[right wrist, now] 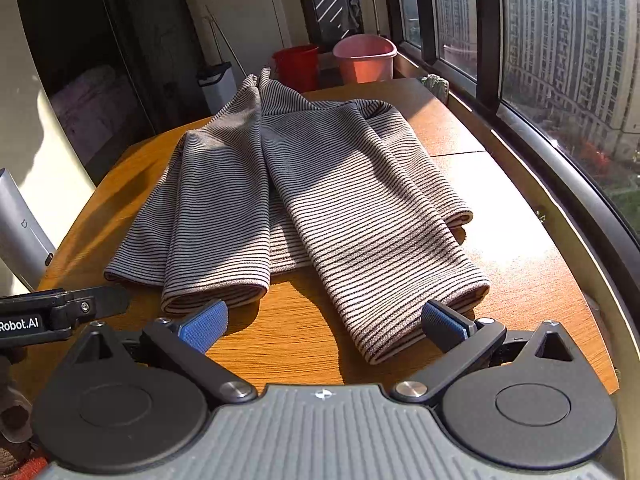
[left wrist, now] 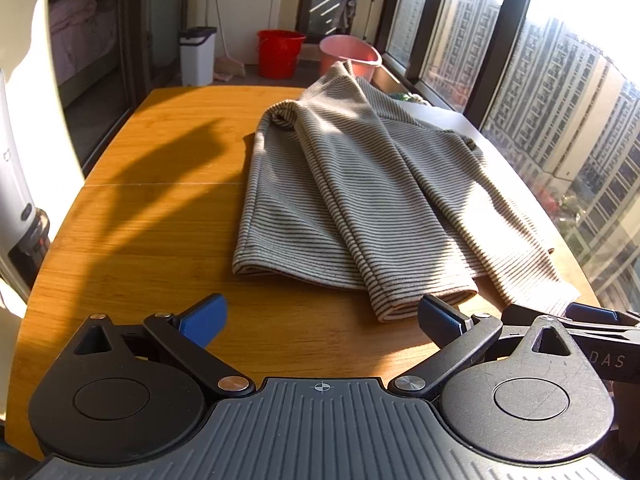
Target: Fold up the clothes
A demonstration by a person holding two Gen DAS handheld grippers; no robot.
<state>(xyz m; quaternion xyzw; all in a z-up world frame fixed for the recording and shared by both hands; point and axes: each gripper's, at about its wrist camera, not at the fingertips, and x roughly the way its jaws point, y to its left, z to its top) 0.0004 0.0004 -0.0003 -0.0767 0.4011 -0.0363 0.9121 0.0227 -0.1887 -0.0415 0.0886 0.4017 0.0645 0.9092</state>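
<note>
Striped garment [left wrist: 352,200] spread on the wooden bench [left wrist: 140,220], toward the window side, both long sleeves folded inward and laid down the body so the cuffs point at the near edge. Fine dark and pale stripes throughout; sunlight across the middle, shadow at the collar end. From the right wrist view, same striped garment [right wrist: 320,200] with one cuff [right wrist: 400,320] reaching nearest the camera and the other cuff [right wrist: 216,292] just beside the blue pad.

Left gripper [left wrist: 320,320] low over the bench's near edge, fingers [left wrist: 204,316] spread wide, nothing between them, one pad close to a cuff but not gripping. Right gripper [right wrist: 324,320] likewise wide apart and empty, a cuff lying between and just ahead of the pads. Right gripper's tip also in sight at the far right of the left view.

Beyond the bench: red bucket [left wrist: 280,52], pink basin [left wrist: 350,56], white bin [left wrist: 196,56], broom [left wrist: 230,64] leaning at the wall. Tall windows [left wrist: 560,100] alongside, apartment blocks outside.
</note>
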